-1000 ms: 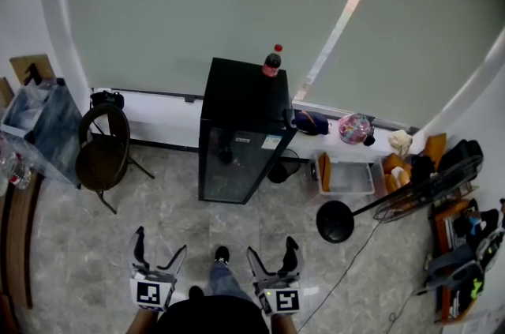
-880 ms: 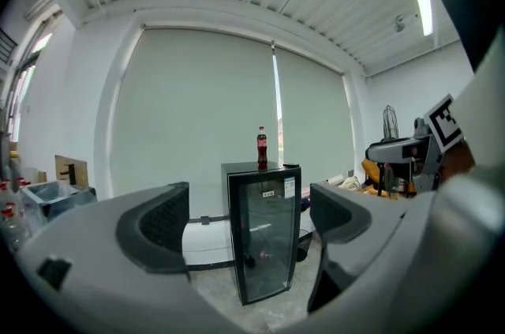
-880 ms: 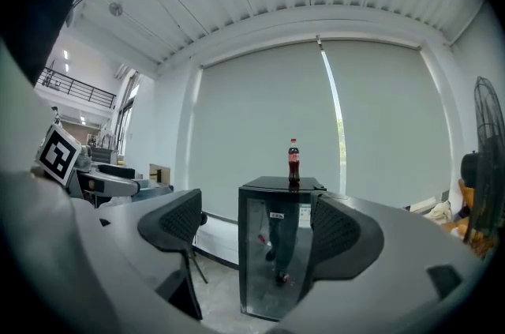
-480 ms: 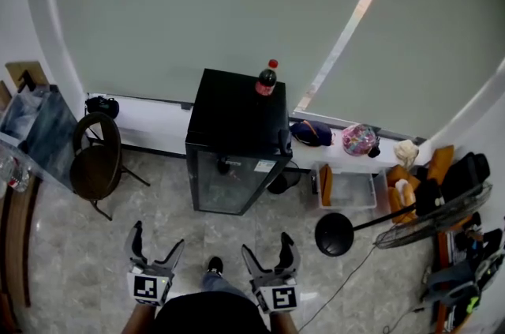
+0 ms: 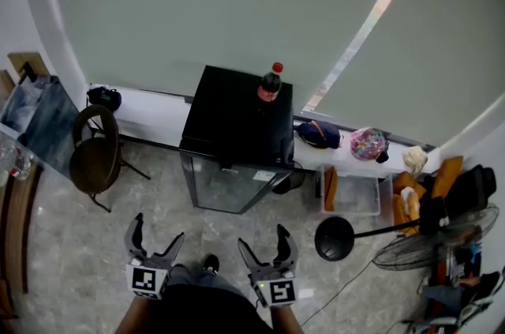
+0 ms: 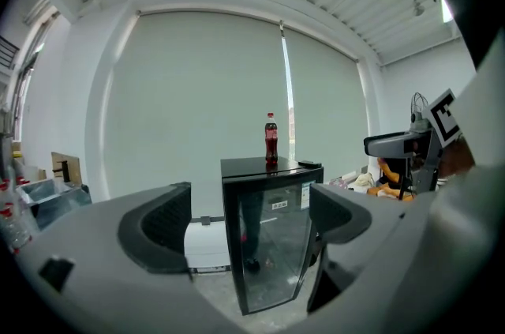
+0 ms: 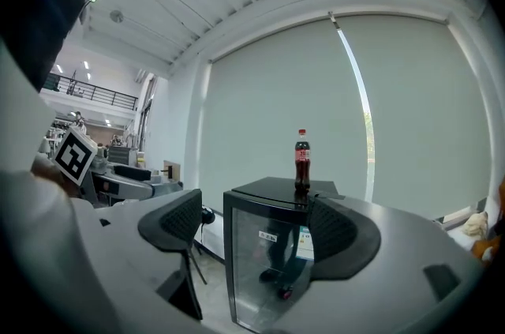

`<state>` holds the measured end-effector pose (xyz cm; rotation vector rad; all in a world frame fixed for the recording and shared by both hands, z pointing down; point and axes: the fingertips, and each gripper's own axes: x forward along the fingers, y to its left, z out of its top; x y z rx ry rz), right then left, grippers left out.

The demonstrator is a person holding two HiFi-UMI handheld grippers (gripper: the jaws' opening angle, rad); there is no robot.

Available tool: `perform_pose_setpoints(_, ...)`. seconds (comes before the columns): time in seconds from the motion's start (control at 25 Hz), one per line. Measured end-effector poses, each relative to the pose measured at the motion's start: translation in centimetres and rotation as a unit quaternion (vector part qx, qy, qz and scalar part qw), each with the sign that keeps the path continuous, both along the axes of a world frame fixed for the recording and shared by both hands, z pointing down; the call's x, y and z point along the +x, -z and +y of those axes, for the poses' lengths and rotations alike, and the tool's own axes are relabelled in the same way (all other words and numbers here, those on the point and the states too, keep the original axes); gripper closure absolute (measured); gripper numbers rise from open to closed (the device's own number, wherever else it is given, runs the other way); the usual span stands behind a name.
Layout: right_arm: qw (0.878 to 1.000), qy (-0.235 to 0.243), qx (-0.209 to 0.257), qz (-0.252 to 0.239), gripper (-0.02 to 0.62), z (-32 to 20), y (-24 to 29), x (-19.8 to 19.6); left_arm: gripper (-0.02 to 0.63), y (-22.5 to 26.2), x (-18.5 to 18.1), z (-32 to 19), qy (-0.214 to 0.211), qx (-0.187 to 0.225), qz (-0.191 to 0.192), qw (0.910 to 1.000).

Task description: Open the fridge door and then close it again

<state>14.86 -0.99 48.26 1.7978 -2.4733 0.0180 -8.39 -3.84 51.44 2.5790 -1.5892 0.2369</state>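
A small black fridge [image 5: 237, 135] with a glass door [image 5: 229, 187] stands against the far wall, its door closed. A cola bottle [image 5: 269, 83] with a red cap stands upright on its top. The fridge [image 6: 268, 234] fills the gap between the jaws in the left gripper view, and the same fridge [image 7: 272, 261] shows in the right gripper view. My left gripper [image 5: 155, 240] and right gripper [image 5: 262, 244] are both open and hold nothing. They hang side by side well short of the fridge, over the tiled floor.
A round chair [image 5: 95, 155] stands left of the fridge. On the right are a white bin [image 5: 351, 194], a floor fan [image 5: 394, 234] and clutter on a low ledge [image 5: 363, 144]. A roller blind [image 5: 237, 1] covers the wall behind.
The view has moved closer to the fridge, which now sits lower and larger in the head view. Both grippers stay open and level.
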Motion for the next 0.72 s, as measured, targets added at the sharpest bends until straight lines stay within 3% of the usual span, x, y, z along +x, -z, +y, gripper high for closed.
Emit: perform_pose_setpoints(0.72,0.999,0.014,-0.018,0.049,0.173,-10.2,-3.2,-4.0,0.169,-10.5,-1.1,-9.2,-0.055,-0.072,-0.017,0.9958)
